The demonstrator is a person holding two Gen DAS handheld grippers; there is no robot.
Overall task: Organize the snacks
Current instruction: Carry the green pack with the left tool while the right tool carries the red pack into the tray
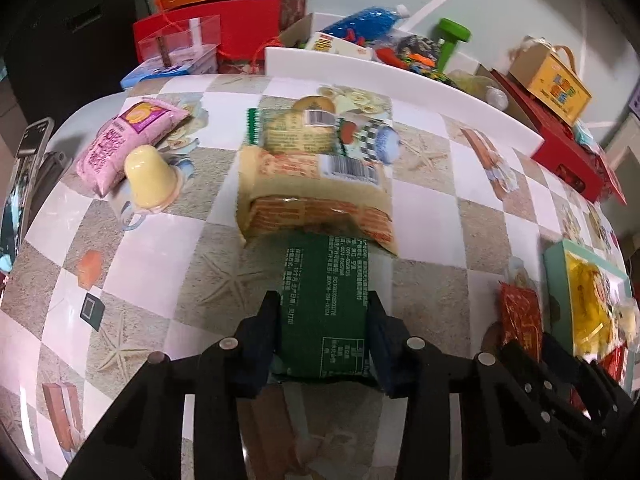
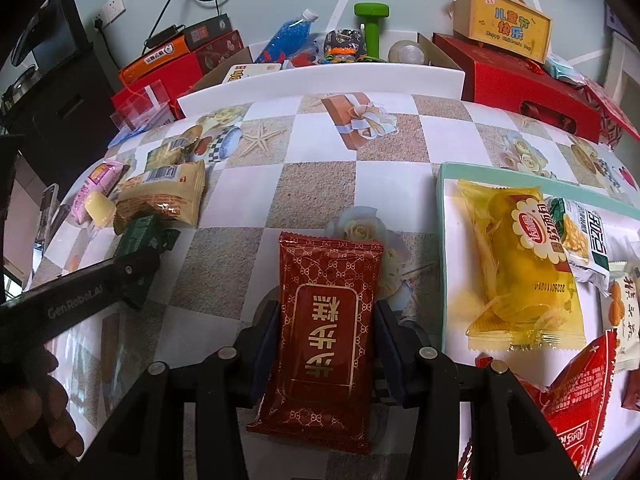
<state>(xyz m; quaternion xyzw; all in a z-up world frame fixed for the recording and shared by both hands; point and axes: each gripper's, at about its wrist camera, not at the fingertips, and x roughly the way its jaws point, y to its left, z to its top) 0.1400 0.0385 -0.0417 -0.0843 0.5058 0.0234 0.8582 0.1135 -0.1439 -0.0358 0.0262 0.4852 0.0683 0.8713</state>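
Checkered table point(image 2: 312, 192) bears mint tray point(image 2: 446, 168), pink packet point(image 1: 120, 144).

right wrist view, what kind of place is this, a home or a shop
Probably a home, likely a dining or side table. The table wears a patterned household cloth, gift boxes, a dumbbell and a water bottle clutter the back, and a wall socket sits behind.

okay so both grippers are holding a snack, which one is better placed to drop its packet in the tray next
Right. The right gripper holds the red packet just beside the tray, which already holds snacks. The left gripper grips the green packet farther off, by the snack pile.
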